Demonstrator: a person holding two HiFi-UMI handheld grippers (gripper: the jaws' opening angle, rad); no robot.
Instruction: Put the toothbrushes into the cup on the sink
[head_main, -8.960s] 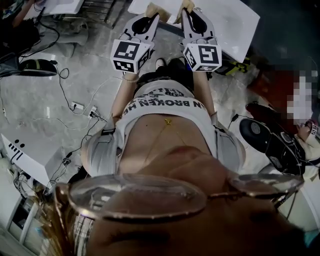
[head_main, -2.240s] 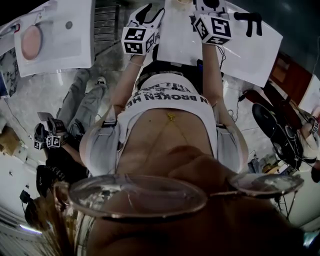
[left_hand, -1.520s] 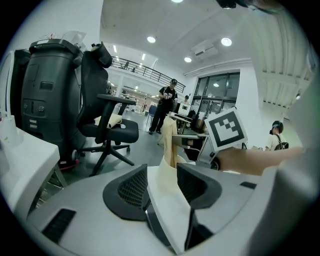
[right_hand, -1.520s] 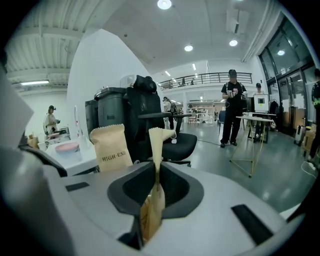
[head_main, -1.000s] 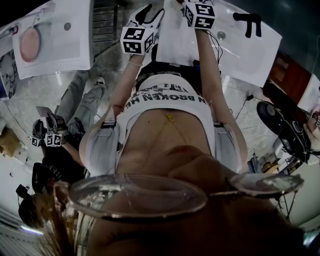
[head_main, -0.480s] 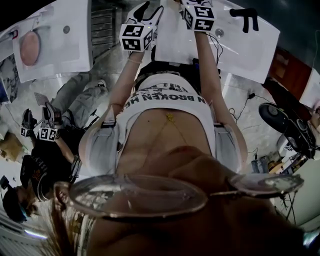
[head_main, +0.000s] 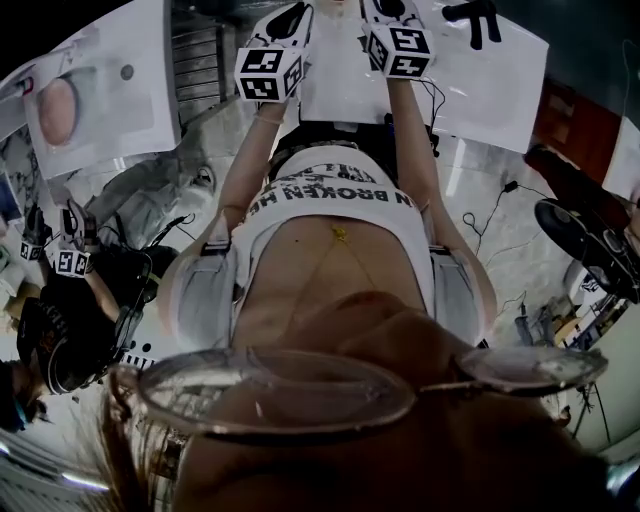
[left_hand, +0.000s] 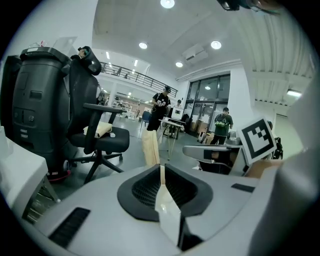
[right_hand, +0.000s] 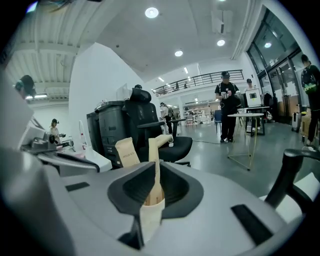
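Observation:
I hold both grippers raised in front of my chest, and they sit at the top of the head view. The jaws of my left gripper (head_main: 292, 12) (left_hand: 150, 146) are closing, and its tan fingers (left_hand: 149, 150) stand together with nothing between them. My right gripper's (head_main: 385, 8) (right_hand: 156, 150) jaws are closing too, and its tan fingers (right_hand: 158, 165) meet with nothing held. A white sink (head_main: 500, 75) with a black faucet (head_main: 470, 14) lies past the right gripper. A second white sink (head_main: 110, 95) is at the upper left. I see no toothbrush and no cup.
Both gripper views look out across a large hall. A black office chair (left_hand: 102, 137) and a big dark machine (left_hand: 35, 110) stand near, with people (left_hand: 161, 107) further back. Another person with grippers (head_main: 70, 300) crouches at the left. Cables (head_main: 485, 225) run over the floor.
The head view has swung: the right sink and its faucet slid up and left, and the person at the left moved lower. Both grippers stay raised, the left one slightly higher.

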